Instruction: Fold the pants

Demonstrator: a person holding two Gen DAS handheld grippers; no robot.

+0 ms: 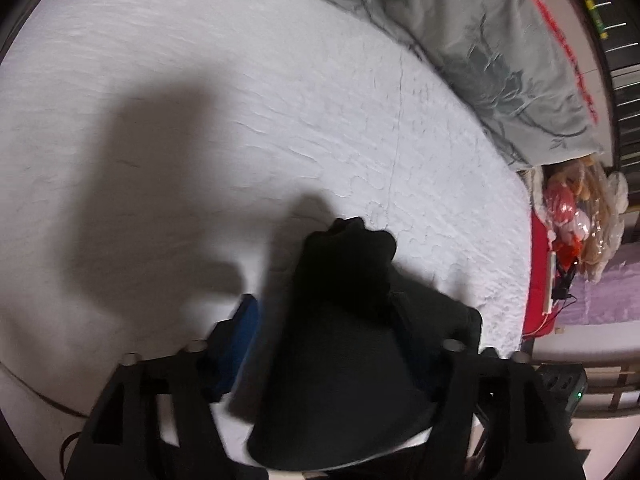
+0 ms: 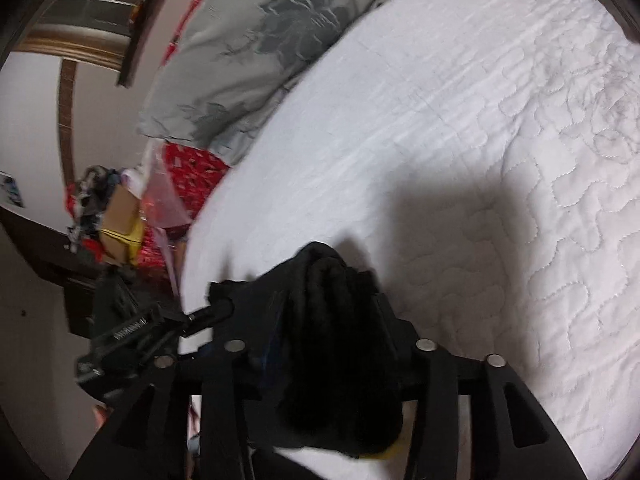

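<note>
Black pants (image 1: pixel 340 360) lie bunched on the white quilted bed (image 1: pixel 240 80), rising in a dark heap between the fingers of my left gripper (image 1: pixel 324 304). Its blue-padded left finger (image 1: pixel 240 332) stands clear of the cloth with a strip of bed showing between them, so that gripper is open. In the right wrist view another bunch of the pants (image 2: pixel 336 380) sits between the fingers of my right gripper (image 2: pixel 330 308), draping over them and hiding the pads. These fingers stand well apart and the gripper looks open.
A grey floral quilt (image 1: pixel 480 32) (image 2: pixel 260 40) lies along the head of the bed. Red bedding and bagged clutter (image 1: pixel 580 220) (image 2: pixel 112 216) crowd the bedside. A black clamp-like device (image 2: pixel 132 332) sits at the bed's edge.
</note>
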